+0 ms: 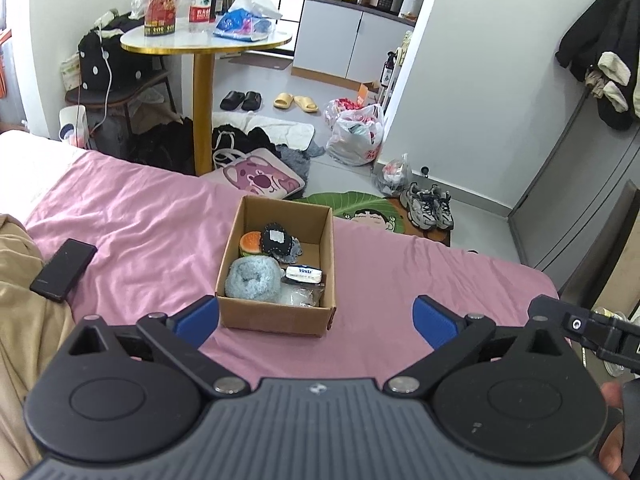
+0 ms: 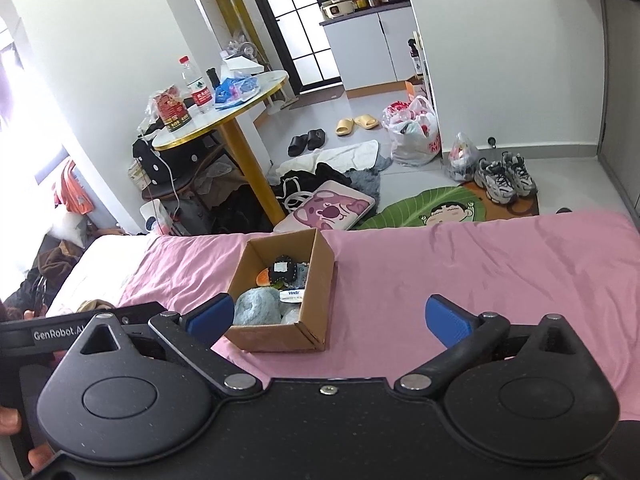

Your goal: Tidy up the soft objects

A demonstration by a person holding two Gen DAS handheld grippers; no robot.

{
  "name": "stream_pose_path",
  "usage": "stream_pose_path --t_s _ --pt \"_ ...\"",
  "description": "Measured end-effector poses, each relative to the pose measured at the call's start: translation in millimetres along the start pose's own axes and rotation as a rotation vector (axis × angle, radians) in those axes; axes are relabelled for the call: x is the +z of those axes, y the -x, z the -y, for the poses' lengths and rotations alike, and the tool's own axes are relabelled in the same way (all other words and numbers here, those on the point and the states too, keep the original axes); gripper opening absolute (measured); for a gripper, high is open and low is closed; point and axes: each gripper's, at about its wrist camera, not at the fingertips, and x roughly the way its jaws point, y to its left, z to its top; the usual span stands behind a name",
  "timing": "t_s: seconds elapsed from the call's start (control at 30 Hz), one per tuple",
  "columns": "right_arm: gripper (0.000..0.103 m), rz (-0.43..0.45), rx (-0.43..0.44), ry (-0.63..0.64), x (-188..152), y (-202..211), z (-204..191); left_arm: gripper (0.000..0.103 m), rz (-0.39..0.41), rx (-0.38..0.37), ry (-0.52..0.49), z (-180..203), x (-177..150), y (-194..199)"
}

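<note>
A brown cardboard box (image 1: 275, 315) sits on the pink bed sheet (image 1: 140, 216). Inside lie a fluffy blue-grey roll (image 1: 253, 279), a burger-shaped toy (image 1: 250, 243), a black stitched pad (image 1: 276, 240), a Vinda tissue pack (image 1: 303, 274) and a clear bag (image 1: 301, 297). My left gripper (image 1: 316, 320) stands open just short of the box, holding nothing. In the right wrist view the same box (image 2: 276, 338) lies ahead and left, with the blue-grey roll (image 2: 256, 310) showing. My right gripper (image 2: 330, 318) is open and empty over the sheet (image 2: 480, 264).
A black phone (image 1: 63, 269) lies on the sheet at left beside tan fabric (image 1: 20, 320). Past the bed stand a round gold-legged table (image 1: 204, 42) with a bottle, floor clutter, plastic bags (image 1: 356, 136), sneakers (image 1: 430, 204), slippers and a pink bag (image 1: 260, 176).
</note>
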Motion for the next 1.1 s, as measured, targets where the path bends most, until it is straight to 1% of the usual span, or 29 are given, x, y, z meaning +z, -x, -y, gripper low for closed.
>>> stream_pose_path --t_s 0.23,0.53,0.67,0.9,1.0,1.1 --pt "0.103 0.007 -0.035 0.032 -7.5 17.4 -5.4 0.102 0.044 -0.006 -0.022 -0.2 -9.3 22.9" --pt "0.103 0.017 -0.060 0.051 -22.6 37.3 -7.1 0.102 0.067 -0.025 -0.062 1.4 -25.2 42.3" --pt "0.103 0.024 -0.068 0.060 -29.0 45.5 -10.6 0.102 0.067 -0.043 -0.053 -2.5 -32.0 48.4" --pt "0.103 0.029 -0.070 0.080 -35.9 55.1 -16.1 0.102 0.075 -0.033 -0.095 0.1 -40.6 56.7" --pt "0.103 0.028 -0.077 0.083 -37.4 56.1 -17.8 0.102 0.084 -0.012 -0.120 4.5 -44.7 60.3" --pt "0.103 0.020 -0.073 0.083 -38.3 56.8 -19.0 0.102 0.078 -0.015 -0.126 6.2 -46.5 60.1"
